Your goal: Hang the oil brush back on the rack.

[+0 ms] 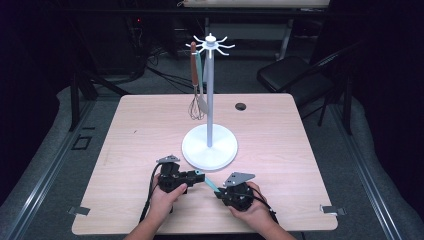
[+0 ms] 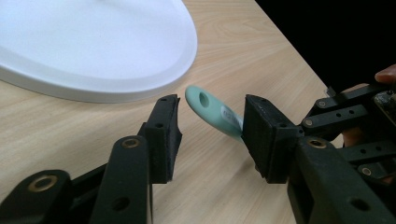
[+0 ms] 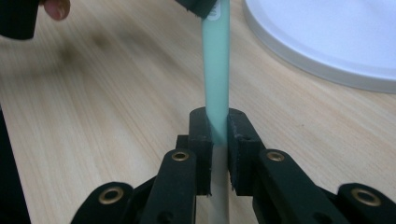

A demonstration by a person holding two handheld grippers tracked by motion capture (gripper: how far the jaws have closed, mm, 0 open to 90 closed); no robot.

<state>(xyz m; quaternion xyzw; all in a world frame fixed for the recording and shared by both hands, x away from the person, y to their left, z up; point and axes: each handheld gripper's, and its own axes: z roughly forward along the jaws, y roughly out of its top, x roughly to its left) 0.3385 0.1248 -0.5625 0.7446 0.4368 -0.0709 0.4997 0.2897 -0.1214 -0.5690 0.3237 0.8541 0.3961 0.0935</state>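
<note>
**Operator:** Mint-green utensil handle (image 3: 215, 70): report position and grip.

**Jaws:** It lies low over the wooden surface (image 1: 280, 130), just in front of the white round base (image 1: 209, 146) of the utensil stand, spanning the gap between my two grippers. My right gripper (image 3: 217, 140) is clamped on the handle, pads pressed flat against both sides. My left gripper (image 2: 210, 126) stands wide apart; the rounded end with the hanging hole (image 2: 204, 98) sits between its pads, and one pad seems close against it while the other is clear.

**Operator:** Handling properties?

**Jaws:** I judge it light and stiff. It runs straight from my grip with no visible sag. The finish is smooth and matte, likely plastic or silicone-coated, so it may slip under a light pinch. The section is flat and narrow, which suits my flat pads; I should grip across the broad faces, not the edges.

**Operator:** Best hold point?

**Jaws:** Mid-handle, as held, leaving the holed end free for a hook. The working end is behind my jaws; I cannot tell its shape.

**Operator:** Surroundings?

**Jaws:** A grey pole (image 1: 209, 95) rises from the glossy base to a white crown of curved hooks (image 1: 210, 44). A wire whisk with a brown handle (image 1: 195, 90) already hangs there.
</note>
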